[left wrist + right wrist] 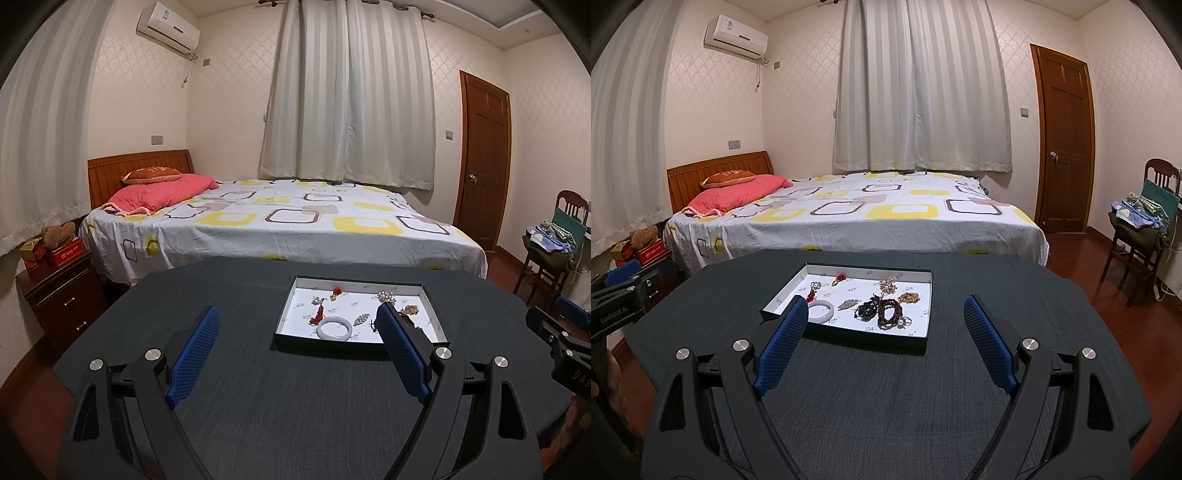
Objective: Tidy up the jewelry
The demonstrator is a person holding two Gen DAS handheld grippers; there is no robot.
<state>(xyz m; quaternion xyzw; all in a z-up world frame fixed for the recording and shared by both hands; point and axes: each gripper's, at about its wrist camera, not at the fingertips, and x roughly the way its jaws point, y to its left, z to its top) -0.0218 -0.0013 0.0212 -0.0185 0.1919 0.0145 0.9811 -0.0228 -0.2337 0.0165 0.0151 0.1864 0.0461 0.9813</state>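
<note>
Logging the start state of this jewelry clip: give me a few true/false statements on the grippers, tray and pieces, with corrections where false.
1. Both grippers are open with nothing between their pads. True: left gripper and right gripper stand wide over the dark table.
2. The white bangle lies on the table outside the tray. False: it lies inside the tray, near its front edge.
3. The dark red bead bracelet is in the tray. True.
4. The tray has a lid on it. False: it is uncovered, with the pieces showing.
5. The right gripper holds a red tassel charm. False: the charm lies in the tray.
</note>
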